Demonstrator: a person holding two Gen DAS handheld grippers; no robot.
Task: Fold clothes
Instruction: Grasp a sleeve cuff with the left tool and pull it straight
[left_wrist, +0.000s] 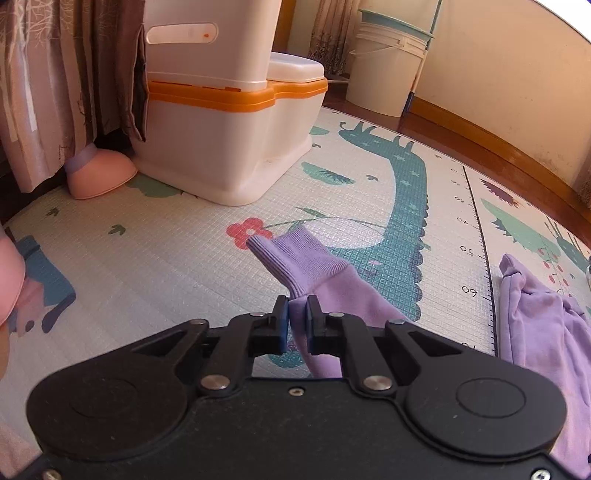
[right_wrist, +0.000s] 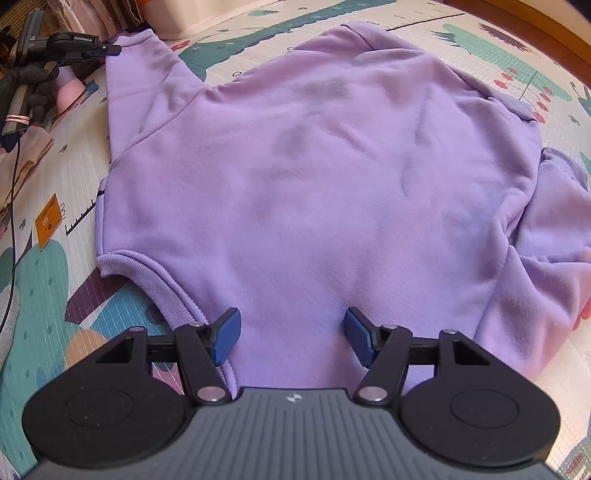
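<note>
**Purple sweatshirt flat on play mat, left sleeve pinched at the cuff**

Spread back-up across the patterned foam play mat (right_wrist: 44, 295): a lilac fleece sweatshirt (right_wrist: 314, 177), filling most of the right wrist view, ribbed hem (right_wrist: 155, 280) at 8 o'clock, neckline toward 12, one sleeve running out to 11 o'clock and the other bunched at 3. Soft, thick, limp fabric by the look of it; likely light, matte rather than slippery, nothing fragile, prone to sag and crease wherever unsupported. Best taken at the firmer ribbed parts — cuff, hem, shoulder seam — where a pinch should hold without the cloth sliding out.

Behind, in the left wrist view: a white and orange plastic unit (left_wrist: 229, 122) at 11 o'clock, a white bucket (left_wrist: 384, 70) at 1 o'clock.

Right gripper (right_wrist: 291, 334) spread wide, blue pads (right_wrist: 225, 336) resting on or just above the lower body panel near the hem, nothing clamped.

Left gripper (left_wrist: 297, 317) pressed together on the sleeve just behind its ribbed cuff (left_wrist: 295, 254), cuff sticking out past the fingertips toward 12 o'clock, lifted off the mat.
</note>
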